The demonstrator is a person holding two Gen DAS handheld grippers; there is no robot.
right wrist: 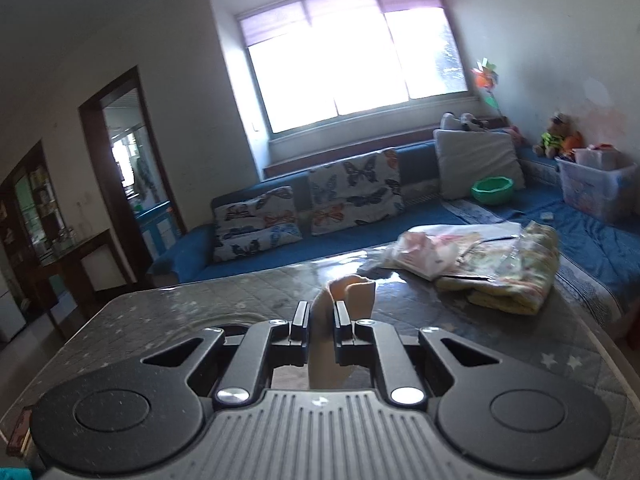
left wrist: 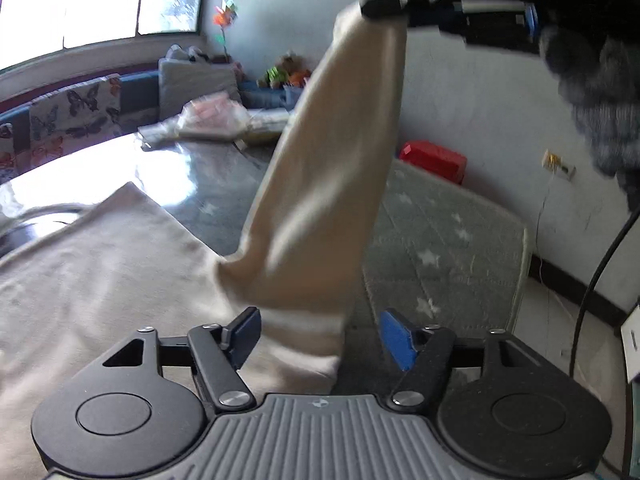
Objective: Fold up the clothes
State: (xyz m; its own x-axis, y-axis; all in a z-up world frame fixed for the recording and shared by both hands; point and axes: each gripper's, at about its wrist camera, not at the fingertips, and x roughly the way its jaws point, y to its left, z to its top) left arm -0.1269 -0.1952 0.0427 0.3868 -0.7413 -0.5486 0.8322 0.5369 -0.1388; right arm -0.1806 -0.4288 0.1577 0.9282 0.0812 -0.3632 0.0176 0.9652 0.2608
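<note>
A beige garment (left wrist: 120,272) lies spread on the dark glossy table (left wrist: 208,184). One long part of it (left wrist: 328,168) is lifted high and stretched upward. My right gripper (left wrist: 384,6) is shut on its top end, seen at upper right in the left wrist view. In the right wrist view the beige cloth (right wrist: 340,304) is pinched between the shut fingers of my right gripper (right wrist: 322,316), above the table. My left gripper (left wrist: 324,336) is open, low over the garment, with its fingers on either side of the base of the lifted part.
Folded patterned clothes and bagged items (right wrist: 480,264) lie on the table's far side. A blue sofa with butterfly cushions (right wrist: 352,192) runs along the window wall. A red box (left wrist: 434,160) sits by the wall. A black cable (left wrist: 592,288) hangs at right.
</note>
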